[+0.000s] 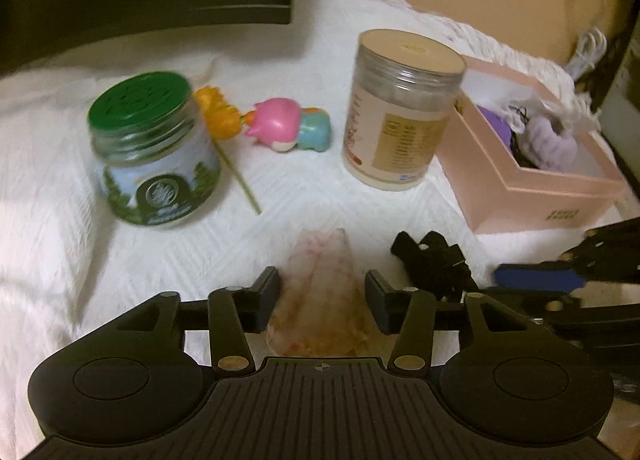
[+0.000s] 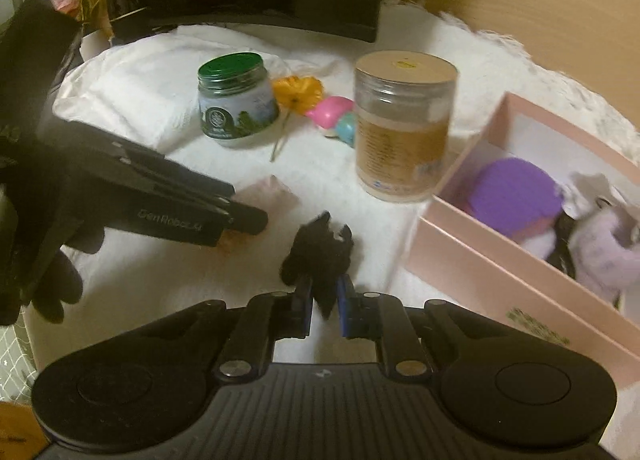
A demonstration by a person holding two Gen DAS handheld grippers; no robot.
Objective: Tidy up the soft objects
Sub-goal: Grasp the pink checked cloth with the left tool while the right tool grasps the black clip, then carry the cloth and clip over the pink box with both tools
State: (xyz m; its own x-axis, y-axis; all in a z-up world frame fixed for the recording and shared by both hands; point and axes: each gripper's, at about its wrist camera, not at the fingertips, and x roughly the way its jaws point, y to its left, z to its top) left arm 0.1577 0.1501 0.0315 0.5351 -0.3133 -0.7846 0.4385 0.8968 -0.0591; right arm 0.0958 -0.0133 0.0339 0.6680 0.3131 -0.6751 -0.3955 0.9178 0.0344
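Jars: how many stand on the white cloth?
2. The green-lidded jar stands left, beside the orange flower; the tan-lidded jar stands right, against the pink box.

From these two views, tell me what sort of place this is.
Probably a bedroom or living space at home: a white textured cloth covers the surface, with a pink keepsake box, jars and a squishy toy on it.

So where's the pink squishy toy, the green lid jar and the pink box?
pink squishy toy (image 1: 276, 122): left wrist view, on its pink head.
green lid jar (image 1: 140, 98): left wrist view, on the lid's top.
pink box (image 2: 492, 260): right wrist view, on its near outer wall.
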